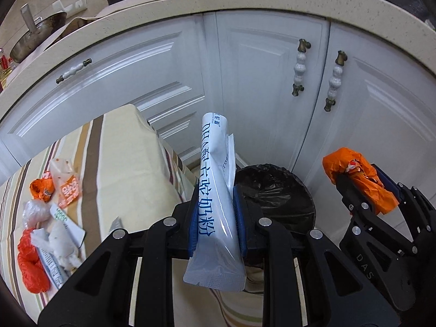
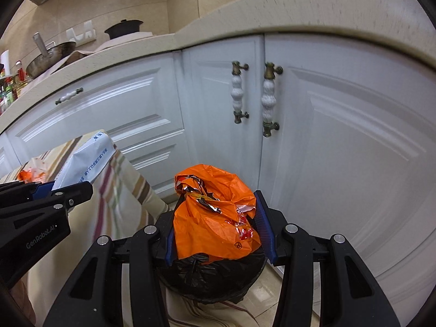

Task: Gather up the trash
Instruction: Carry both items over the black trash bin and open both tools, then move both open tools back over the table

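Observation:
My left gripper [image 1: 216,212] is shut on a long white packet with blue print [image 1: 215,190], held upright beside the table edge, near the bin. It also shows in the right wrist view [image 2: 84,160]. My right gripper [image 2: 218,218] is shut on a crumpled orange plastic bag [image 2: 215,218], held directly above the black-lined trash bin [image 2: 212,275]. In the left wrist view the bin [image 1: 275,199] sits just behind the packet, and the right gripper [image 1: 365,188] with the orange bag [image 1: 354,174] is to its right.
A striped-cloth table [image 1: 120,158] at left holds several more scraps: orange wrappers [image 1: 41,189], a red bag [image 1: 30,264], white paper [image 1: 61,241]. White cabinet doors [image 1: 272,87] with ceramic handles [image 1: 333,80] stand close behind the bin. A countertop [image 1: 245,0] carries pans.

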Demonstrator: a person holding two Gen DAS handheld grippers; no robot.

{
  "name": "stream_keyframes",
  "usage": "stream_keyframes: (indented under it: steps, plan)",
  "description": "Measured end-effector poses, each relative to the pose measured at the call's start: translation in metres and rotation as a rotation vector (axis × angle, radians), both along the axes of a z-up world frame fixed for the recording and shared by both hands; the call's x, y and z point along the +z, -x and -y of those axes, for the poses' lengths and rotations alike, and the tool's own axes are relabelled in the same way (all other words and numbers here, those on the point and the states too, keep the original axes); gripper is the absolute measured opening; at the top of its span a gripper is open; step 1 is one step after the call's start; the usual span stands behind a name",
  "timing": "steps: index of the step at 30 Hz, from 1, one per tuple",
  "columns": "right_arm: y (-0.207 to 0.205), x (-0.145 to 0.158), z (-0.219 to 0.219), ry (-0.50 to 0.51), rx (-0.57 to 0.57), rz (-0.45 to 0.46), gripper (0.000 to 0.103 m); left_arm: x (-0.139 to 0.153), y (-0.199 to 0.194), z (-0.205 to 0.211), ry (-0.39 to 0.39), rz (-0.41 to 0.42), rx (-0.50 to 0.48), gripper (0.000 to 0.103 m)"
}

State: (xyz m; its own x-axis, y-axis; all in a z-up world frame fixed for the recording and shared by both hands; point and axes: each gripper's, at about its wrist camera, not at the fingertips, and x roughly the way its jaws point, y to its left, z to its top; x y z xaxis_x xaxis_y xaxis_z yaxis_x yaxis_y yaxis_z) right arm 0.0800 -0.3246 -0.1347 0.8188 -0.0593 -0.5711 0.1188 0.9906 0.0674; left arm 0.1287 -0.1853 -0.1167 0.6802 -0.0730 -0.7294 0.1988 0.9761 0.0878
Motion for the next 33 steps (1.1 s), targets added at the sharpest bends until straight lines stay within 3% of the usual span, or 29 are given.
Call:
stream_keyframes:
  steps: [7,9,10,14,22,33]
  plan:
    - [-0.025,-0.015,0.011,-0.014,0.004,-0.02,0.048,-0.016,-0.026,0.02,-0.032,-0.021,0.002,0.026]
    - [-0.032,-0.02,0.013,-0.013,0.004,-0.027,0.053,-0.019,-0.034,0.022,-0.015,-0.046,0.002,0.051]
    - [-0.035,-0.022,0.014,-0.014,0.0,-0.029,0.056,-0.019,-0.036,0.022,-0.002,-0.041,0.009,0.052]
    - [-0.038,-0.025,0.017,-0.019,-0.013,-0.029,0.061,-0.018,-0.039,0.027,-0.034,-0.007,0.003,0.055]
    - [-0.032,-0.02,0.018,-0.016,-0.022,-0.03,0.063,-0.007,-0.033,0.01,-0.012,0.006,0.033,0.058]
    - [0.003,0.013,-0.011,-0.009,0.003,-0.001,0.063,0.032,0.01,-0.048,0.03,0.059,0.092,0.058]
